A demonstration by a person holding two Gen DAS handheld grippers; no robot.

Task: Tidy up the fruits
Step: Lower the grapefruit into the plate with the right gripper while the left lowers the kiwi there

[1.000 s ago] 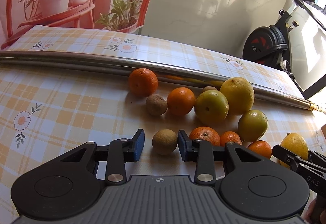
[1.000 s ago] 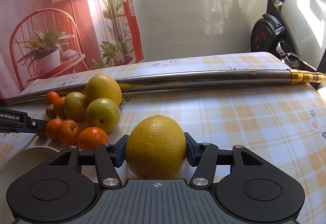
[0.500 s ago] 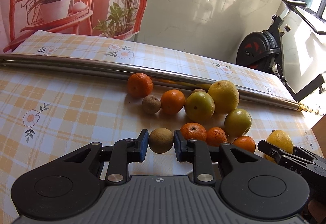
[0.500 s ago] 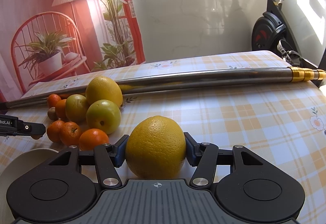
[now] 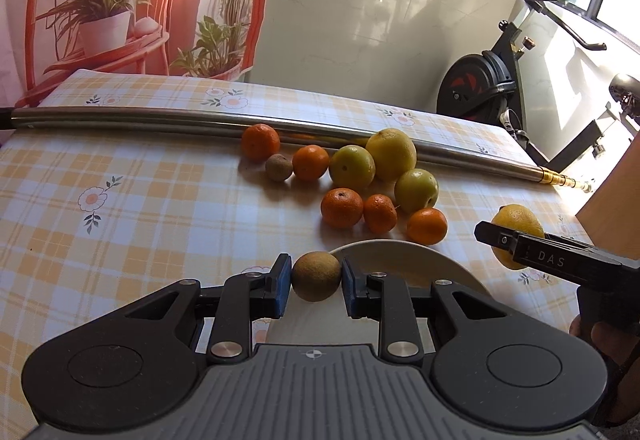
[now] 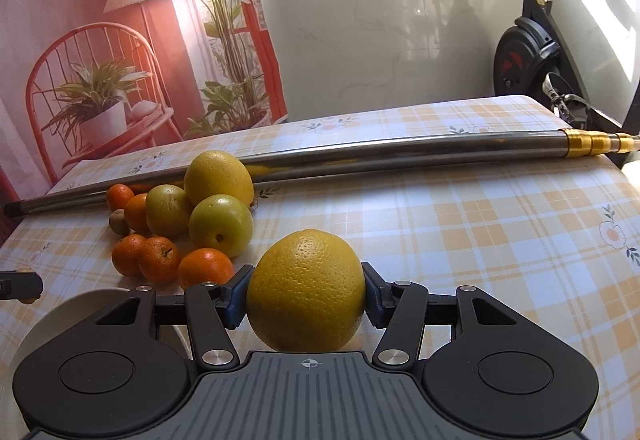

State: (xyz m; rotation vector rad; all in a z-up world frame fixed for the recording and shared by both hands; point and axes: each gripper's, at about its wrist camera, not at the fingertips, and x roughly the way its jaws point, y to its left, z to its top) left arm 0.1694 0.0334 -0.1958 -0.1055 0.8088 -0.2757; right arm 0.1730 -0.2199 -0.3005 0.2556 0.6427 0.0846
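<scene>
1. My left gripper (image 5: 316, 282) is clamped on a small brown fruit (image 5: 316, 276), held above the near rim of a white plate (image 5: 448, 264).
2. My right gripper (image 6: 306, 298) is closed on a large yellow citrus (image 6: 306, 290).
3. The remaining fruit pile (image 5: 352, 176) lies on the checked tablecloth (image 5: 120, 200) before a steel pole (image 5: 120, 116).
4. The cloth left of the pile is bare.
5. Both grippers point downward toward the table.

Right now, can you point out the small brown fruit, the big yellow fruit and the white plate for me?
brown fruit (image 5: 316, 276), left wrist view, middle of its front, between the pads.
yellow fruit (image 6: 306, 290), right wrist view, centre of its dimpled skin.
white plate (image 5: 400, 246), left wrist view, far rim.
</scene>
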